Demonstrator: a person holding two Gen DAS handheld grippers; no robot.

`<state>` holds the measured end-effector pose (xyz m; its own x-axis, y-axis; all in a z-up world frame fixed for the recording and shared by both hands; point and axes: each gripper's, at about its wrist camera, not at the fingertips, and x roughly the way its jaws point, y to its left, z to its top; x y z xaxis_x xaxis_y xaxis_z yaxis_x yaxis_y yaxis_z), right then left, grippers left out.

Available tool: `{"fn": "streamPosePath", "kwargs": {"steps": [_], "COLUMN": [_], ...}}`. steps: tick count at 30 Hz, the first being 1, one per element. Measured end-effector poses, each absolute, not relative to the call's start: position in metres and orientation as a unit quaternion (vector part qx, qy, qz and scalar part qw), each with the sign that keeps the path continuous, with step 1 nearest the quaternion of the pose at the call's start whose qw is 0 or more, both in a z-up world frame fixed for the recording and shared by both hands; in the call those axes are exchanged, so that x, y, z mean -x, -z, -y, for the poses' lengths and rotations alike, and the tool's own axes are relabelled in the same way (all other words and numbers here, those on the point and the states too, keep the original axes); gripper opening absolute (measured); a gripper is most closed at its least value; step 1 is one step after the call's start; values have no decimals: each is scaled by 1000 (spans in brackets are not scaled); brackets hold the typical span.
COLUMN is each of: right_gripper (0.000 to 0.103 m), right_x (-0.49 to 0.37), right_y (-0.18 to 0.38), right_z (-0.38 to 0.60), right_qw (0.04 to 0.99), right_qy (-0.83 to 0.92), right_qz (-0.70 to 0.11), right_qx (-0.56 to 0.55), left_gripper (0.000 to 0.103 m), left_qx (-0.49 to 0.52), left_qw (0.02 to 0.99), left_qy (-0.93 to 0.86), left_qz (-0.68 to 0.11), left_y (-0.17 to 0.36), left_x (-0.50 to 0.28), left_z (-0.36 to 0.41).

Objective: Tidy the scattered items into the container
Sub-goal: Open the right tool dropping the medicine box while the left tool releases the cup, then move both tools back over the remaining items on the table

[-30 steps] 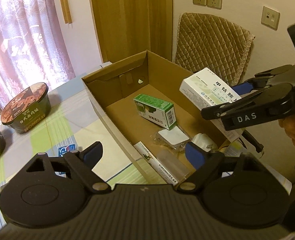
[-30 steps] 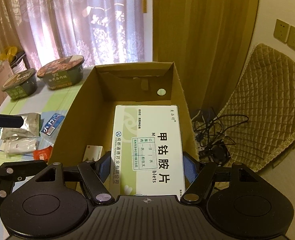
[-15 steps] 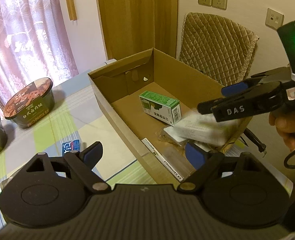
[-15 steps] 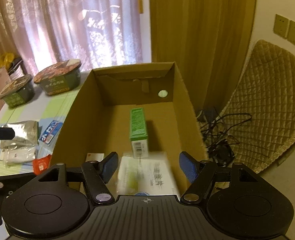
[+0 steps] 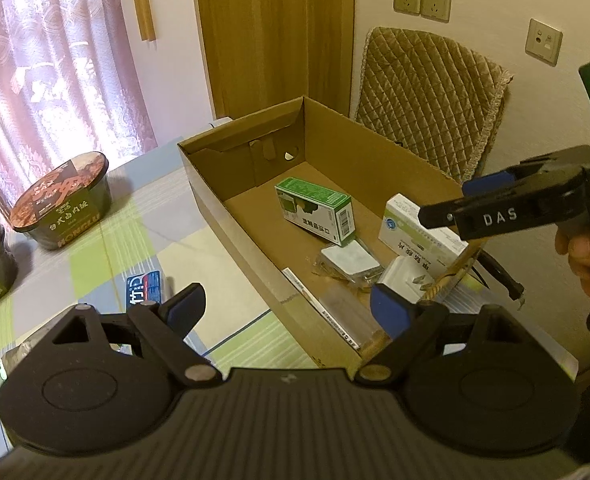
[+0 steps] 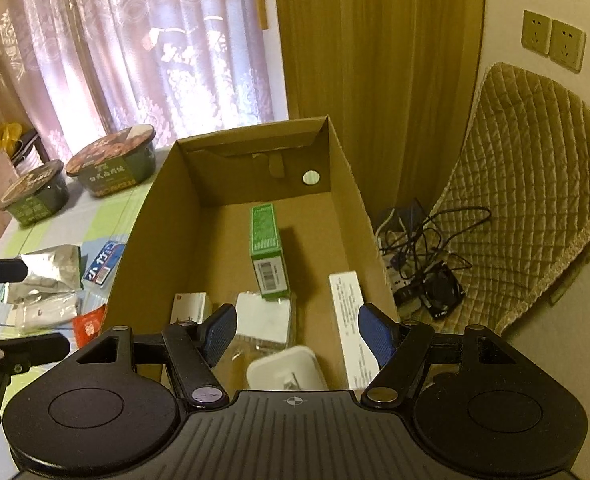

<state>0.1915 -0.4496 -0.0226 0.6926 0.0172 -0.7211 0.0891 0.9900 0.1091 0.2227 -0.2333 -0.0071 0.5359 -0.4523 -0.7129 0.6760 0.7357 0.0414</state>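
The cardboard box (image 6: 347, 200) is plain brown. Inside lie a green carton (image 6: 265, 236) with a white barcode end and a white carton (image 5: 419, 236) with dark print. The surface (image 5: 199, 256) wears pale blue, green and cream checks. The noodle bowls (image 6: 113, 166) are dark green with brown lids. The fingers (image 6: 375, 334) carry blue pads on black. The chair cover (image 6: 535, 184) is tan with diamond quilting.

The right gripper (image 6: 297, 330) hung over a cardboard box (image 6: 347, 184) with its jaws spread and nothing between them. Inside lay a green carton (image 6: 265, 240), a white medicine box (image 6: 353, 328) on edge against the right wall, and small white packets (image 6: 263, 316). On the bench (image 6: 95, 216), two noodle bowls (image 6: 113, 164) stood beside the box, near foil pouches (image 6: 51, 268).
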Motion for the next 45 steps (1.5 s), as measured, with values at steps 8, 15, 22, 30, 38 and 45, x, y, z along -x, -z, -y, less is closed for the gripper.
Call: {"fn": "streamPosePath", "kwargs": {"steps": [8, 15, 22, 30, 38, 45], "right_gripper": [74, 74, 74, 74, 102, 102], "right_x": [-174, -155, -135, -111, -79, -61], "right_y": [19, 11, -1, -16, -20, -10], "right_z": [439, 425, 401, 377, 348, 315], "right_qw": [916, 915, 916, 917, 919, 910], "right_qy": [20, 17, 2, -8, -22, -60], "right_qz": [-395, -397, -397, -396, -390, -409], "right_qx": [-70, -74, -54, -52, -45, -33], "left_gripper": [87, 87, 87, 87, 92, 99], "left_qx": [-149, -143, -126, -111, -83, -73], "left_qw": [866, 870, 879, 886, 895, 901], "left_qy": [321, 310, 290, 255, 213, 175], "left_qz": [-353, -355, -358, -372, -383, -389], "left_y": [-1, -6, -16, -17, -16, -15], "left_x": [-210, -193, -171, -140, -110, -96], "left_z": [220, 201, 172, 126, 71, 27]}}
